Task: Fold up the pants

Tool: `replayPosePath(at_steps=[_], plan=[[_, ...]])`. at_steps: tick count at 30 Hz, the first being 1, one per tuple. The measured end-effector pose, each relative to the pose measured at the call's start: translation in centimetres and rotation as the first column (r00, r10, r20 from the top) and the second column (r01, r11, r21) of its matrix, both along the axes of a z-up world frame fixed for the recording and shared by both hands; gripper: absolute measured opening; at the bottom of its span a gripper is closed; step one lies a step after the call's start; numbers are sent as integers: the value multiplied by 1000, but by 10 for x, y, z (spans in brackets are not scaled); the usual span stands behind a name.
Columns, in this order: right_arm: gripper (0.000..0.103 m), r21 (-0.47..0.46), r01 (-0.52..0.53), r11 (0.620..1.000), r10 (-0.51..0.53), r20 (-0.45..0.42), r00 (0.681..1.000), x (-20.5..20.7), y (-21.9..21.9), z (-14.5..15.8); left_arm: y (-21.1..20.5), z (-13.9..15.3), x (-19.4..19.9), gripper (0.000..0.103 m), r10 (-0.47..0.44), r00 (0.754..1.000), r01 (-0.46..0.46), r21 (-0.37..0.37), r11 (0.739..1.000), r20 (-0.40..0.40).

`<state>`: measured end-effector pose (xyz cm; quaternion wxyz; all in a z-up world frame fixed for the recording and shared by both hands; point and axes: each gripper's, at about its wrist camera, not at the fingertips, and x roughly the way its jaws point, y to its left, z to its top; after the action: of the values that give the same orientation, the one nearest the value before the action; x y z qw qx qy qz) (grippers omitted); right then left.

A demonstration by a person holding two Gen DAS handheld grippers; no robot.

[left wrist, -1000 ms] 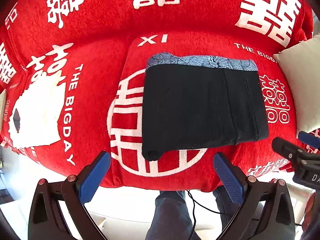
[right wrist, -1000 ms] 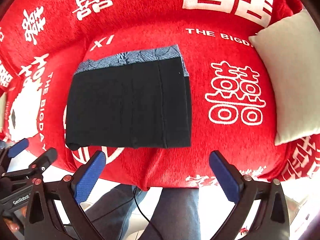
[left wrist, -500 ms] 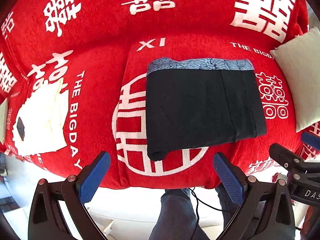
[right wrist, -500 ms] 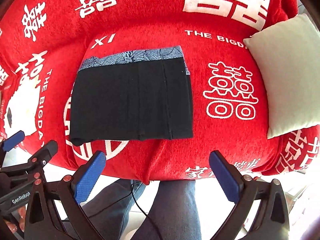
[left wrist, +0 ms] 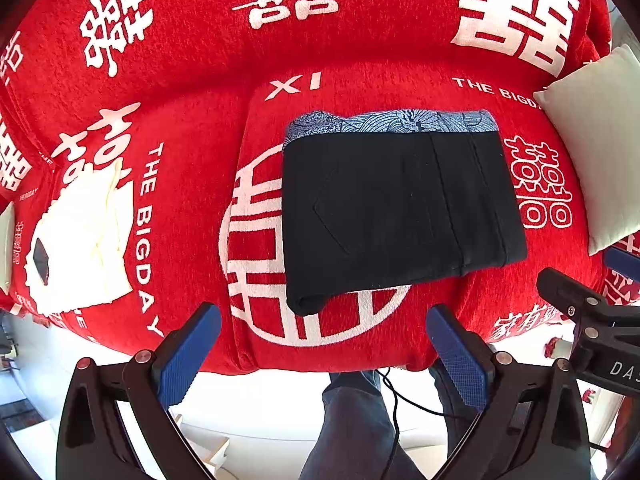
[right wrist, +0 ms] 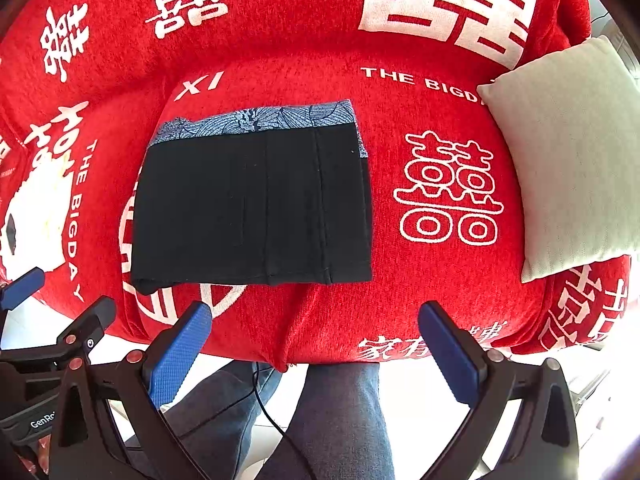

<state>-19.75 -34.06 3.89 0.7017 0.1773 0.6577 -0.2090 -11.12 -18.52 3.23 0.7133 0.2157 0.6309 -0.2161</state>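
The black pants (left wrist: 400, 216) lie folded into a flat rectangle on the red sofa seat (left wrist: 192, 208), with a blue patterned band (left wrist: 396, 122) showing along the far edge. They also show in the right wrist view (right wrist: 252, 208). My left gripper (left wrist: 320, 354) is open and empty, held off the seat's front edge, short of the pants. My right gripper (right wrist: 314, 354) is open and empty, also off the front edge. Each gripper shows at the side of the other's view.
A cream cushion (right wrist: 568, 156) leans at the sofa's right end. A folded white garment (left wrist: 80, 240) lies at the left end. The person's legs in jeans (right wrist: 336, 420) and a thin cable (left wrist: 400, 396) are below the grippers, over a pale floor.
Both grippers have drawn back from the sofa a little, so the seat's front edge sits higher in both views. The pants have not moved. Both grippers stay open.
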Motion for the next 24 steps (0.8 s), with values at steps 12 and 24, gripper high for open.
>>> replayPosePath(at_steps=[12, 24], plan=[[103, -8, -9, 1000, 9, 3, 1000, 3, 0, 3, 3, 2, 1, 103, -3, 1000, 3, 2, 1000, 3], [103, -11, -11, 1000, 12, 2, 1000, 4, 0, 3, 5, 3, 3, 103, -6, 1000, 6, 8, 1000, 5]])
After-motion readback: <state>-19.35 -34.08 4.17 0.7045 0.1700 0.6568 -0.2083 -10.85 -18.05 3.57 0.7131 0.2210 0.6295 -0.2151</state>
